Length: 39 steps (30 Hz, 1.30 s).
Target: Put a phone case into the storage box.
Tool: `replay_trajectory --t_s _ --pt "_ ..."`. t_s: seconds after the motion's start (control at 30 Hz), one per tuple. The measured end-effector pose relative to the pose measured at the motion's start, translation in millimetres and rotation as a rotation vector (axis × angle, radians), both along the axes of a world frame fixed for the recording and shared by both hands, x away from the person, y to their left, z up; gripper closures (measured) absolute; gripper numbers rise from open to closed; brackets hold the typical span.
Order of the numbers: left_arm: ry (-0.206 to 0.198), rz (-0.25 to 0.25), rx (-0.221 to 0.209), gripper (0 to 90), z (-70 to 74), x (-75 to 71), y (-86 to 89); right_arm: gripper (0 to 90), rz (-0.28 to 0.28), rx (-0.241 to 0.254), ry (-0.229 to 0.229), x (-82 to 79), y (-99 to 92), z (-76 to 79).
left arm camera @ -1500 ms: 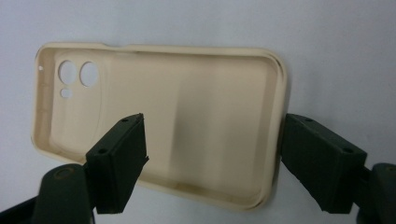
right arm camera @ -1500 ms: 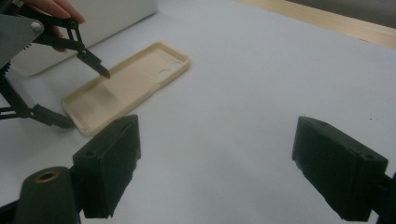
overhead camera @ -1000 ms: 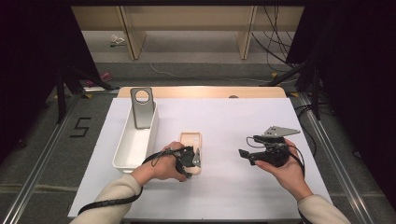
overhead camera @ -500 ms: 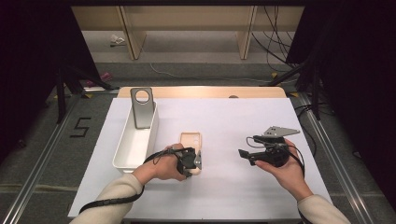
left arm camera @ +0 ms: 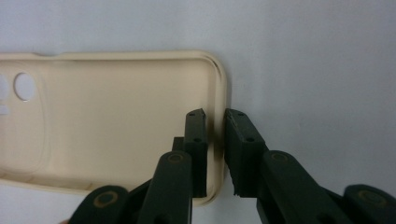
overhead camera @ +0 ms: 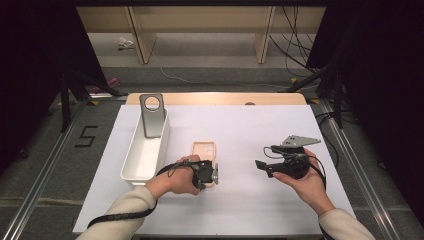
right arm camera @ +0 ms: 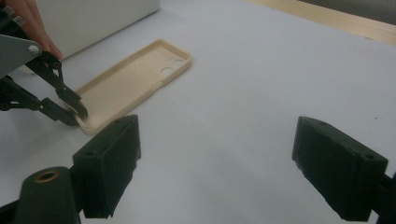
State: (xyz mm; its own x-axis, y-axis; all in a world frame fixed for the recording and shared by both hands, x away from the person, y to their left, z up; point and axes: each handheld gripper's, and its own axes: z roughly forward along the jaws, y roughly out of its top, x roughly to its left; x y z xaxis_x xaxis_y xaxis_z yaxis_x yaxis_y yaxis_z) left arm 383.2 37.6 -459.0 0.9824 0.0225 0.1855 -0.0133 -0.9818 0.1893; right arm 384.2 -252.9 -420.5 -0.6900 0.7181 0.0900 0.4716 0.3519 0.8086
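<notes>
One white table (overhead camera: 260, 200), dark surroundings

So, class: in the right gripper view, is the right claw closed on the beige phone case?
No: the right claw stands open over bare table, apart from the phone case.

Even overhead light brightens the white table (overhead camera: 260, 200), surroundings stay dark, and both gripper views look soft.

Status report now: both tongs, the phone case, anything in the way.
Left tongs just closed on the phone case end wall, case flat on the table. Right tongs open, empty, off to the side. Nothing in the way.
</notes>
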Motion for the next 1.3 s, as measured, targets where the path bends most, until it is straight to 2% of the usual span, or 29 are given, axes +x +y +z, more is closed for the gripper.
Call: replay_trajectory --t_s 0.2,0.63,0.7,0.83,1.0,1.07,1.13,1.17,1.3 --pt "-0.015 -0.012 0.005 84.2 -0.1 -4.2 -0.6 16.3 0.001 0.001 0.001 -0.1 0.1 0.1" --pt "-0.032 -0.040 0.012 87.1 0.4 -7.9 0.4 16.3 0.000 0.001 0.004 0.3 -0.2 -0.5" --pt "-0.057 -0.059 0.009 87.3 0.7 -8.8 0.1 16.3 -0.002 0.002 0.004 0.4 -0.1 -0.5" --pt "-0.071 -0.055 -0.033 87.5 3.0 -14.0 1.6 16.3 -0.004 0.000 0.007 0.7 -0.1 -0.9" --pt "-0.133 -0.078 -0.072 87.6 12.8 -20.0 3.4 16.3 -0.004 0.004 0.011 1.4 1.2 -1.0" --pt "-0.144 -0.074 -0.085 87.6 16.6 -21.5 4.2 16.4 -0.006 0.013 0.016 1.7 2.9 -0.9" --pt "-0.137 -0.055 -0.096 87.6 18.1 -23.4 5.2 16.7 -0.008 0.014 0.017 2.3 5.7 -0.9" --pt "-0.153 -0.072 -0.096 87.6 20.1 -22.3 5.2 16.8 -0.010 0.015 0.018 2.5 7.2 -0.9" --pt "-0.157 -0.067 -0.104 87.6 24.6 -23.7 6.1 17.9 -0.003 0.033 0.022 6.6 17.8 -0.5"
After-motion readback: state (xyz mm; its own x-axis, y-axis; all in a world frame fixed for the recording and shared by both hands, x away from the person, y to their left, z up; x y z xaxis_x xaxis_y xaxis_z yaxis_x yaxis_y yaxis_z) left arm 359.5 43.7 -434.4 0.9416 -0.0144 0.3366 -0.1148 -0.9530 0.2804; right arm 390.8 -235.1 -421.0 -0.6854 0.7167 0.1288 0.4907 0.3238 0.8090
